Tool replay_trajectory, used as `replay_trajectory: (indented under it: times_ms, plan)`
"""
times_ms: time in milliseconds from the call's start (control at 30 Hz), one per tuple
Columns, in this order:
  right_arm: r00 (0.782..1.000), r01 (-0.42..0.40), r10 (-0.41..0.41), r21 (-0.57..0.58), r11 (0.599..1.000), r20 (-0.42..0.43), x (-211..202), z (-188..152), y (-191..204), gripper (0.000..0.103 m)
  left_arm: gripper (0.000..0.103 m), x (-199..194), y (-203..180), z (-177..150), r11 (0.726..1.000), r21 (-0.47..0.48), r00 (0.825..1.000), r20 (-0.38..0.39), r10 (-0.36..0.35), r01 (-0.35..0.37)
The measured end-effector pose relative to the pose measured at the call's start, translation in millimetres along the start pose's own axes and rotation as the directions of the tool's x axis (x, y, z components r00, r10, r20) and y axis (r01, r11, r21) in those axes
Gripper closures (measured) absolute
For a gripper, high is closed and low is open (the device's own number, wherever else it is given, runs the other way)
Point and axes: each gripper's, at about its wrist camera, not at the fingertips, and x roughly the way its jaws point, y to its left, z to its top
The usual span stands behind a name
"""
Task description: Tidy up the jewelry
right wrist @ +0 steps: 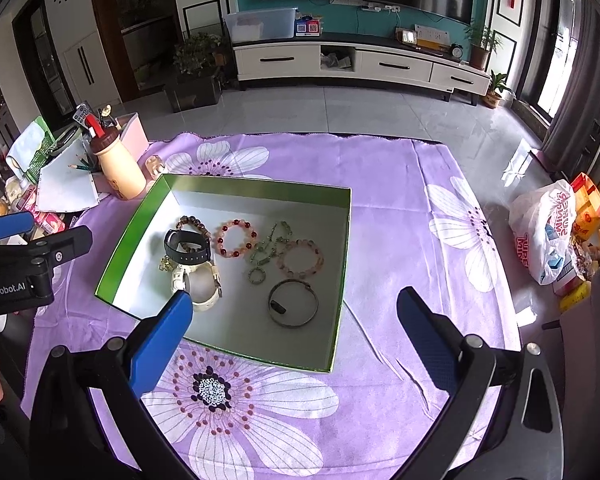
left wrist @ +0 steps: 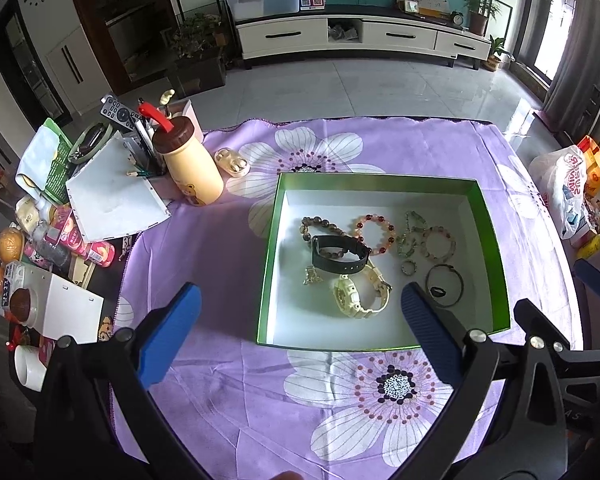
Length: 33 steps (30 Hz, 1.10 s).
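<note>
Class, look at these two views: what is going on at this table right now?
A person holds two grippers above a purple flowered cloth. Both the left gripper and the right gripper are open and hold nothing. All the jewelry lies in the green box: a black watch, a cream watch, beaded bracelets and a metal bangle.

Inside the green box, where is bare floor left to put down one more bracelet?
In the green box, free strips run along the far wall, behind the beaded bracelets, and along the near wall, in front of the metal bangle. The middle is crowded: watches overlap.
</note>
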Motion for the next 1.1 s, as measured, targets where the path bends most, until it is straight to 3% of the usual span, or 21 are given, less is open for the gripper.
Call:
replay_trajectory:
  times_ms: [1100]
  plan:
    - [1.000,0.003,-0.003,-0.007,1.000,-0.009,9.6,0.6,4.9,0.001,0.002,8.9,-3.4,0.1,1.000,0.001,1.000,-0.005,0.008,-0.008]
